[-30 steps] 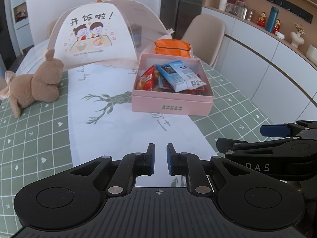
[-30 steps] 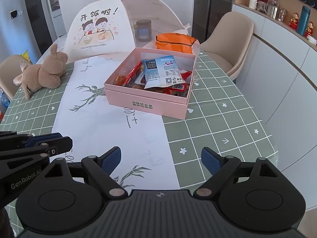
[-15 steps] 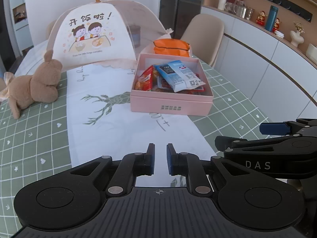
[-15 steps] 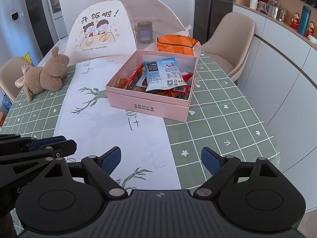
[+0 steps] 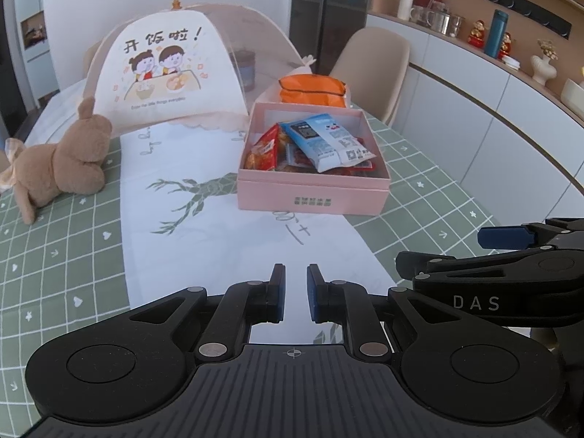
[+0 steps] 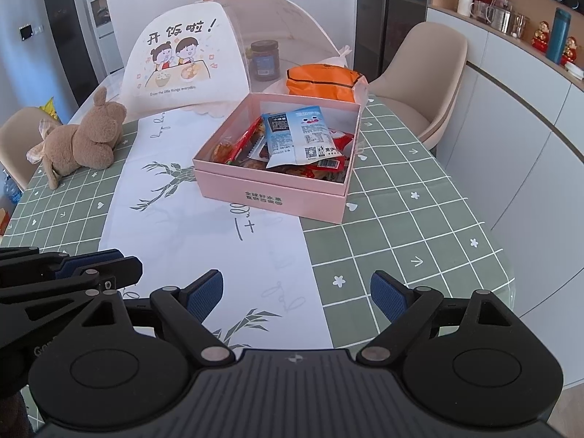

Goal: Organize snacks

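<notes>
Two grippers hang over the near edge of the table [image 6: 419, 219], well short of the snacks: the left gripper [image 5: 293, 294] has its blue pads drawn almost together with only a narrow slit and nothing between them, and the right gripper [image 6: 296, 292] stands spread wide and empty. Toward the table's right edge, a pink box [image 6: 273, 193] sits open on the border of the white runner [image 6: 204, 248], holding a blue-and-white snack packet [image 6: 299, 138] on top of red snack packets [image 6: 328, 164]. Just beyond the box lies an orange bag [image 6: 321, 82]; a plush rabbit [image 6: 78, 144] rests at the left edge, and a mesh food cover [image 6: 189, 58] stands toward the far edge.
</notes>
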`<state>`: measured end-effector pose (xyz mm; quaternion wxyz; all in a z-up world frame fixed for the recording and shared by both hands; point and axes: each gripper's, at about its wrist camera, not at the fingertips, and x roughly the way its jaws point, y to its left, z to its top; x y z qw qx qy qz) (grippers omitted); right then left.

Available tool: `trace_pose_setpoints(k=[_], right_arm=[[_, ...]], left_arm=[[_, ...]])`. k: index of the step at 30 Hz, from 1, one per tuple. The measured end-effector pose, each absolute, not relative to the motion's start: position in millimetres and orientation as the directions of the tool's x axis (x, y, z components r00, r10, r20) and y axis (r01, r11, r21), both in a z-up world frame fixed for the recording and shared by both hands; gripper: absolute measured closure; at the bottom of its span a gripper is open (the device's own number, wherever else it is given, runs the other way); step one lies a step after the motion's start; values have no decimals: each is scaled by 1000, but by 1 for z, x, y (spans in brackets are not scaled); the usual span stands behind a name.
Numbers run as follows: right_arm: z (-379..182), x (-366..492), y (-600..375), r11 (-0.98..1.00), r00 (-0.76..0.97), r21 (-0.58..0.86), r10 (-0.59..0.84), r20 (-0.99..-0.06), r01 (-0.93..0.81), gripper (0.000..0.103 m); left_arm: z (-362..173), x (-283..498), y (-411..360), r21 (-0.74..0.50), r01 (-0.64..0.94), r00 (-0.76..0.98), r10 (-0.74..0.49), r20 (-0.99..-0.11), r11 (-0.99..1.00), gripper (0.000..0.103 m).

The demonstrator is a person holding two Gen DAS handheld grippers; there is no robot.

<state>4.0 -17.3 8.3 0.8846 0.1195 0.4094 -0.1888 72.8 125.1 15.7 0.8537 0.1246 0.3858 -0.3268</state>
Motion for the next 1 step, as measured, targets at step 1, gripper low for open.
trace_pose_setpoints(k=[1], right_arm=[[8,4,-17,900,594,57,-236,-769,432,14]], left_arm=[[16,73,125,-37,654,491,-461,-739,756,87]])
